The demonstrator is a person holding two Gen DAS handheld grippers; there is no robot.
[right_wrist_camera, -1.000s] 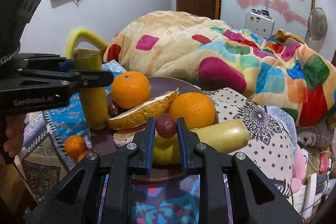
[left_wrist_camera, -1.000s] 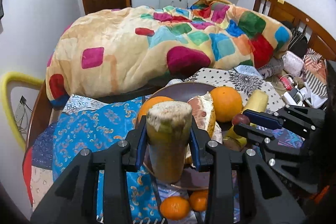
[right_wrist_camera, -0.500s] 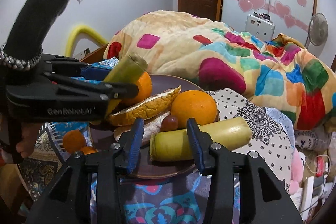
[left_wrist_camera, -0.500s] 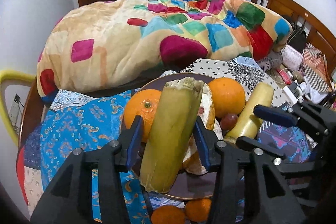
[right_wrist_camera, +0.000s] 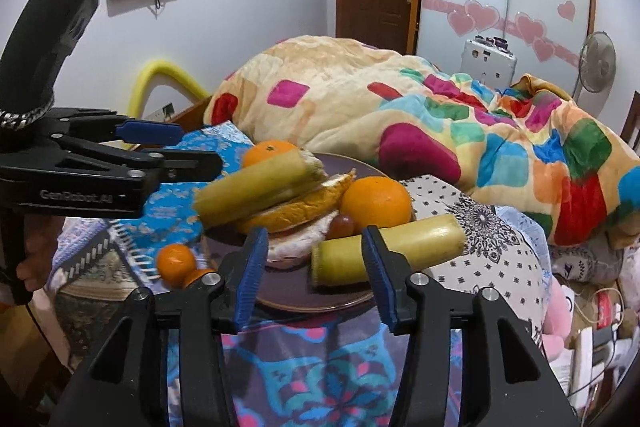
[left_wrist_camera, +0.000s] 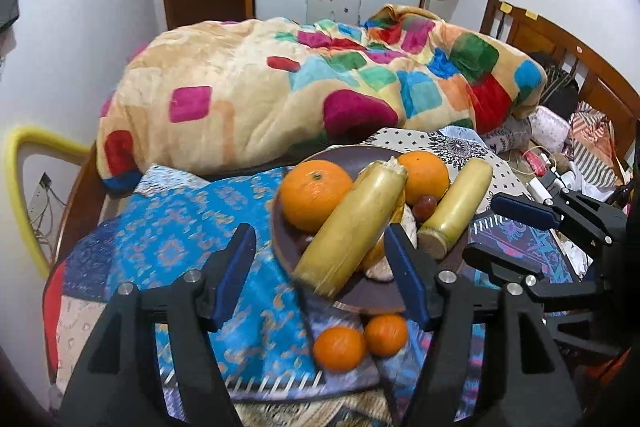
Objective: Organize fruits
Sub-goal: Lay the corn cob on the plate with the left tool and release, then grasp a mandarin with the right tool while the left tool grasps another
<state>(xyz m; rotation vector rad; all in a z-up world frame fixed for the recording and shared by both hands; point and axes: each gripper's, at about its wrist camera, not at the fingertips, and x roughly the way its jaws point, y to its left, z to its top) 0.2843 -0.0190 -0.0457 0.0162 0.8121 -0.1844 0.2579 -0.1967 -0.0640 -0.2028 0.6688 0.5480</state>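
Note:
A dark plate [left_wrist_camera: 380, 297] [right_wrist_camera: 304, 301] on the bed holds two oranges [left_wrist_camera: 314, 195] [right_wrist_camera: 376, 203], a peeled citrus piece [right_wrist_camera: 304, 205], a grape [right_wrist_camera: 343, 225] and two yellow-green cane pieces. One cane piece [left_wrist_camera: 352, 227] [right_wrist_camera: 256, 191] lies tilted across the fruit pile. The other [left_wrist_camera: 456, 205] [right_wrist_camera: 386, 251] lies at the plate's right. My left gripper [left_wrist_camera: 324, 273] is open and empty, just in front of the plate. My right gripper [right_wrist_camera: 314, 277] is open and empty at the plate's near edge. Two small tangerines [left_wrist_camera: 360, 339] [right_wrist_camera: 176, 263] lie off the plate on the cloth.
A blue patterned cloth [left_wrist_camera: 180, 251] covers the bed under the plate. A big patchwork quilt [left_wrist_camera: 304, 87] is heaped behind. A wooden headboard [left_wrist_camera: 560, 59] and clutter [left_wrist_camera: 568, 163] stand at the right. A yellow foam loop [left_wrist_camera: 24, 187] is at the left.
My left gripper opened and let the cane piece tip onto the fruit pile, then drew back. My right gripper let go of the grape, opened wide and drew back.

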